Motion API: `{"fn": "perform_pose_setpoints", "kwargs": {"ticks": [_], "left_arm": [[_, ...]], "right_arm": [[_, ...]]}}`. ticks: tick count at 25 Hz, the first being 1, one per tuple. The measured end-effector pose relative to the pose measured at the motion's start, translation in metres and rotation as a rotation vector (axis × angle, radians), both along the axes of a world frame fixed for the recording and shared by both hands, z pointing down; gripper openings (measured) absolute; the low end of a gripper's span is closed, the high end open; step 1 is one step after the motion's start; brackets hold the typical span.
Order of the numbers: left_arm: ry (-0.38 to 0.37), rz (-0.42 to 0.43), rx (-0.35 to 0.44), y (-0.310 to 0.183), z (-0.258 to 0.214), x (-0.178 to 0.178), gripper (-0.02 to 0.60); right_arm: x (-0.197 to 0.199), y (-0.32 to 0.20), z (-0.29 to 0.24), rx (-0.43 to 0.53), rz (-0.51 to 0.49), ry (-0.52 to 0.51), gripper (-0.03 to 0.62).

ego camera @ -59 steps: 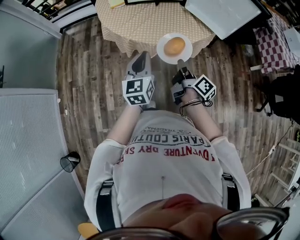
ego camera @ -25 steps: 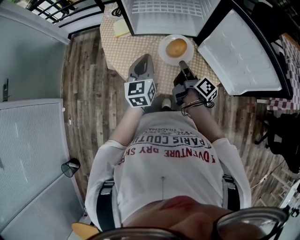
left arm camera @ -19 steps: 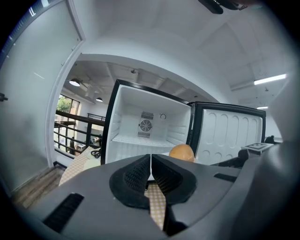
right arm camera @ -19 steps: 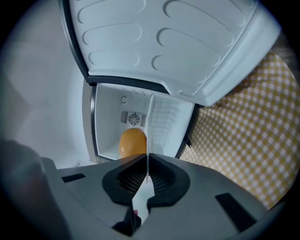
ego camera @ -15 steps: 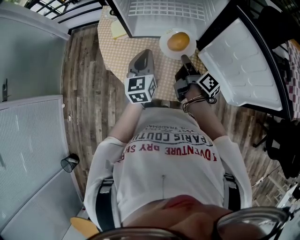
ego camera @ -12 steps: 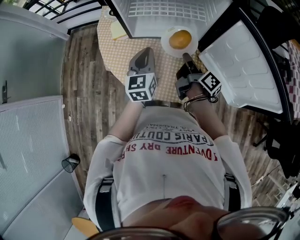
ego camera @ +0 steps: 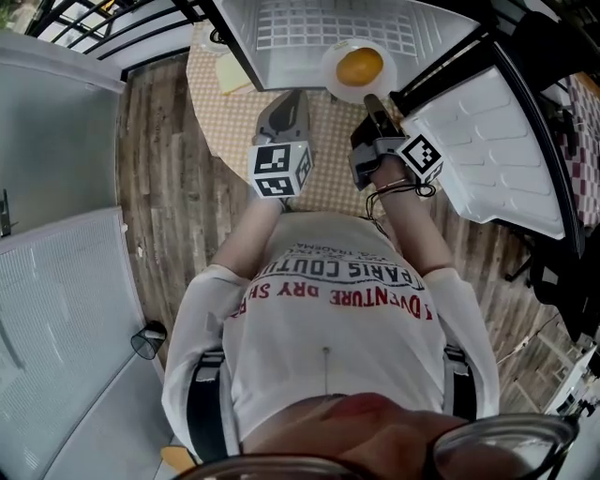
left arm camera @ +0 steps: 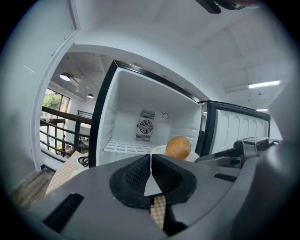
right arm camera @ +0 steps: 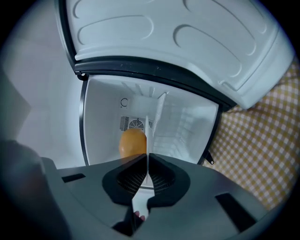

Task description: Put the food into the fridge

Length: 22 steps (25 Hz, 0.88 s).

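Observation:
A round orange food (ego camera: 360, 66) lies on a white plate (ego camera: 331, 75). My right gripper (ego camera: 373, 99) is shut on the plate's near rim and holds it at the mouth of the open white fridge (ego camera: 337, 26). In the right gripper view the plate (right arm camera: 147, 136) shows edge-on between the shut jaws, with the food (right arm camera: 132, 143) to its left against the fridge's back wall. The fridge door (ego camera: 487, 141) stands open to the right. My left gripper (ego camera: 299, 95) hovers shut and empty left of the plate, over the checkered table (ego camera: 225, 112).
A yellow note (ego camera: 230, 75) lies on the table's left part, beside the fridge. A black railing (ego camera: 103, 23) runs at the far left. Grey panels (ego camera: 56, 281) stand to the left over the wood floor, with a small black cup (ego camera: 150, 340) by them.
The person has stepped up to the table. The right gripper has carried the plate with the food forward, from over the floor to the fridge's opening. The left gripper came along, still shut.

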<state>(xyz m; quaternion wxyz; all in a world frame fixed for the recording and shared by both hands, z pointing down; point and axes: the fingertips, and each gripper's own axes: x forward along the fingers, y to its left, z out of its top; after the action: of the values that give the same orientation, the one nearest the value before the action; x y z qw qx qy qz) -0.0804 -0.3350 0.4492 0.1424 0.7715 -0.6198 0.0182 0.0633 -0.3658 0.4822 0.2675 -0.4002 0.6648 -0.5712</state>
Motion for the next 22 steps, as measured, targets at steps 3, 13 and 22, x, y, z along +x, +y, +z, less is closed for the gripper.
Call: {"fn": "perform_pose_setpoints", "kwargs": {"ticks": [3,13,22], "left_arm": [[0.003,0.012,-0.005,-0.010,0.002,-0.008,0.028],[0.001,0.023,-0.034,-0.034,0.017,-0.030,0.028],[-0.002,0.014,-0.041,-0.051,0.024,-0.043,0.028]], "right_arm": [[-0.009,-0.014,0.000,-0.007,0.019,-0.005,0.034],[-0.029,-0.064,0.006,-0.036,0.080,-0.043,0.034],[-0.040,-0.096,0.011,-0.088,0.106,-0.101,0.034]]}}
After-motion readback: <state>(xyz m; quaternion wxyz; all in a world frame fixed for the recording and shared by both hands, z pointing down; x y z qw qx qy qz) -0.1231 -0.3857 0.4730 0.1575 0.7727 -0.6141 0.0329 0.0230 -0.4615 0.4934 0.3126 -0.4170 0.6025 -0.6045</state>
